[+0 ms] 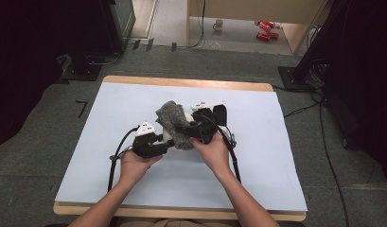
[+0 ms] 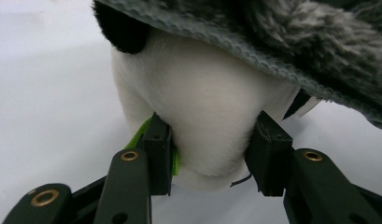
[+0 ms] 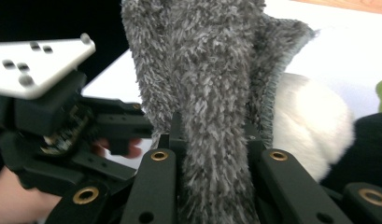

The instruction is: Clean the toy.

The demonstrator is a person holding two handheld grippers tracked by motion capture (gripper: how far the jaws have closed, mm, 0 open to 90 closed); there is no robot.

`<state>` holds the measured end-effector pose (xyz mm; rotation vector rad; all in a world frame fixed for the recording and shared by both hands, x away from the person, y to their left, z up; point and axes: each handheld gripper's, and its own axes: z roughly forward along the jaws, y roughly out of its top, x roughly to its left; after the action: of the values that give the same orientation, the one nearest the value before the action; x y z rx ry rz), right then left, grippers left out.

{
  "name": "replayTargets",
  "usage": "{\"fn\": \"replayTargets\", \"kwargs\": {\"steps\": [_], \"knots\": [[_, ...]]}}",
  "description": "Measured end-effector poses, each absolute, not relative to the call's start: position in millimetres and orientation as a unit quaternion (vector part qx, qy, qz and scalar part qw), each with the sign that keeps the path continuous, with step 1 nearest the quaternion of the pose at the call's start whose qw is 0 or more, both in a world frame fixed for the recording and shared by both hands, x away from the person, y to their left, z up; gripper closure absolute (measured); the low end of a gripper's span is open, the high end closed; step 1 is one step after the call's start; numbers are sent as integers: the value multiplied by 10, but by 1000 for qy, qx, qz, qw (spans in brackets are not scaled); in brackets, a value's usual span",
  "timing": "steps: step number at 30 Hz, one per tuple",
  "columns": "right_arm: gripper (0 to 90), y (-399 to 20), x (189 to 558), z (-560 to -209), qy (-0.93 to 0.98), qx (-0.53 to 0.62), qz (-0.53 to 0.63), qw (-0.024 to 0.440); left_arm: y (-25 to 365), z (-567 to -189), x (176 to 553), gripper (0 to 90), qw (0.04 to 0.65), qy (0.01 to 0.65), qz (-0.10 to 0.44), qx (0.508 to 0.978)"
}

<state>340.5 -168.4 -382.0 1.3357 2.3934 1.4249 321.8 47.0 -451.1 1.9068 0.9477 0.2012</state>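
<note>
Both hands (image 1: 134,163) low, grippers (image 1: 159,142) clamped.

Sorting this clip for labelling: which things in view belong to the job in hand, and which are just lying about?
In the job:
- white plush toy, clamped in the left claw
- grey fuzzy cloth, pinched in the right claw, draped over the toy
- white table cover

Lying about:
- mug on the floor
- red items beside it

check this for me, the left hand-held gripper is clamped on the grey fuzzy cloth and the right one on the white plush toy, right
No, swapped. The left hand-held gripper clamps the white plush toy, per the left gripper view; the right hand-held gripper pinches the grey fuzzy cloth, per the right gripper view.
</note>
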Motion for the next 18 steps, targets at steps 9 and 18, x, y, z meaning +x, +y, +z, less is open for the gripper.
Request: {"fn": "replayTargets", "kwargs": {"steps": [9,18], "knots": [[758,-1977,3449,-3807,778,460,421,75,560,-4566,3341,571,485,390,61,780],[758,-2349,3467,-3749,750,488,439,82,579,-4556,3449,571,485,396,39,779]]}}
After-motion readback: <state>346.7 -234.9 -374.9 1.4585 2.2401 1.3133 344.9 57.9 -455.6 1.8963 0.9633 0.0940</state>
